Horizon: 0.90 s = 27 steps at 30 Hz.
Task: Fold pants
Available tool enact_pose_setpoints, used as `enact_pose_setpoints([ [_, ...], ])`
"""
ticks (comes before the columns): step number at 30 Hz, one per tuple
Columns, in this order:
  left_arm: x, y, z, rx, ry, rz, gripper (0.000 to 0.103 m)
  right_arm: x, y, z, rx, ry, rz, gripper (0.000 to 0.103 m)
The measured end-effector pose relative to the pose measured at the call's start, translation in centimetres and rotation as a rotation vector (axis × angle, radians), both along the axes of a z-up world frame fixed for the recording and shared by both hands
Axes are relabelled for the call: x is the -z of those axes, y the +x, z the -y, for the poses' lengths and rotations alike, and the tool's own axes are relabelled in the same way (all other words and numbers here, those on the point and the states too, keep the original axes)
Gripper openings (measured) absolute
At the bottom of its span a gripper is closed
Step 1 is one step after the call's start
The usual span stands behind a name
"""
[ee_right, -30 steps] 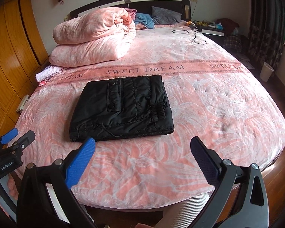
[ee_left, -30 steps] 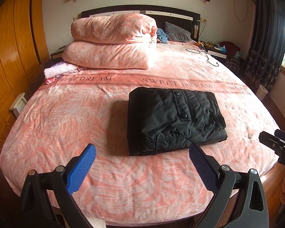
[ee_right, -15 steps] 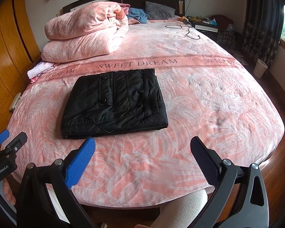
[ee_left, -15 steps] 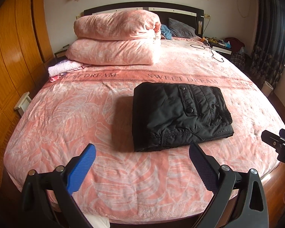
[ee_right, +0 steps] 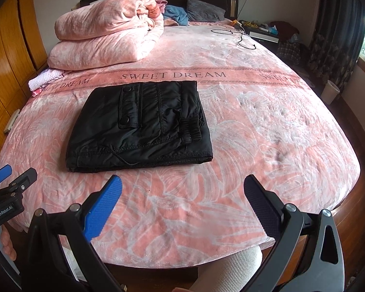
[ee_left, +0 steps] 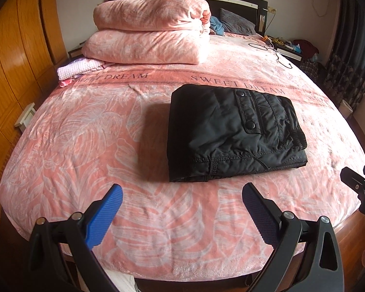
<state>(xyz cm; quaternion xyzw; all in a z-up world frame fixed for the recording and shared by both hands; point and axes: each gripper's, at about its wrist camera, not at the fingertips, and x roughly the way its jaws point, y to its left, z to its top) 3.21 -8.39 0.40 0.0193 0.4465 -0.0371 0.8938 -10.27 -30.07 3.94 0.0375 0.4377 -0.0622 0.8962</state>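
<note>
While both tools hang over the foot of the bed (ee_left: 60,146), the black pants (ee_left: 233,131) lie folded into a flat rectangle just below the bedspread's "SWEET DREAM" band (ee_right: 172,75). Left tool (ee_left: 182,209) and right tool (ee_right: 182,204) are each spread wide, empty, short of the pants. Folded pink quilts (ee_right: 104,39) sit beyond that band.

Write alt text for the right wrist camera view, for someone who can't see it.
Black pants lie folded into a neat rectangle on a pink bed. The open right gripper hovers empty near the bed's foot edge, with the left gripper at far left.
</note>
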Motion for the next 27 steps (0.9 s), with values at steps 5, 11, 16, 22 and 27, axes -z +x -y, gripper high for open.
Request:
enact_pose_setpoints([
  [5, 0.15, 0.09, 0.45, 0.010, -0.004, -0.005, 0.099, 0.03, -0.03, 0.06, 0.003, 0.004, 0.002, 0.100],
  [11, 0.19, 0.25, 0.39, 0.006, -0.003, -0.008, 0.099, 0.08, 0.07, 0.33, 0.003, 0.003, -0.001, 0.100],
  [16, 0.20, 0.33, 0.36, 0.008, -0.007, -0.010, 0.099, 0.18, 0.15, 0.32, 0.004, 0.002, -0.005, 0.100],
  [22, 0.21, 0.43, 0.34, 0.008, -0.010, -0.014, 0.099, 0.31, 0.24, 0.28, 0.001, 0.000, -0.003, 0.100],
  [27, 0.21, 0.61, 0.31, 0.005, -0.009, -0.014, 0.099, 0.30, 0.27, 0.27, 0.000, -0.001, -0.003, 0.100],
])
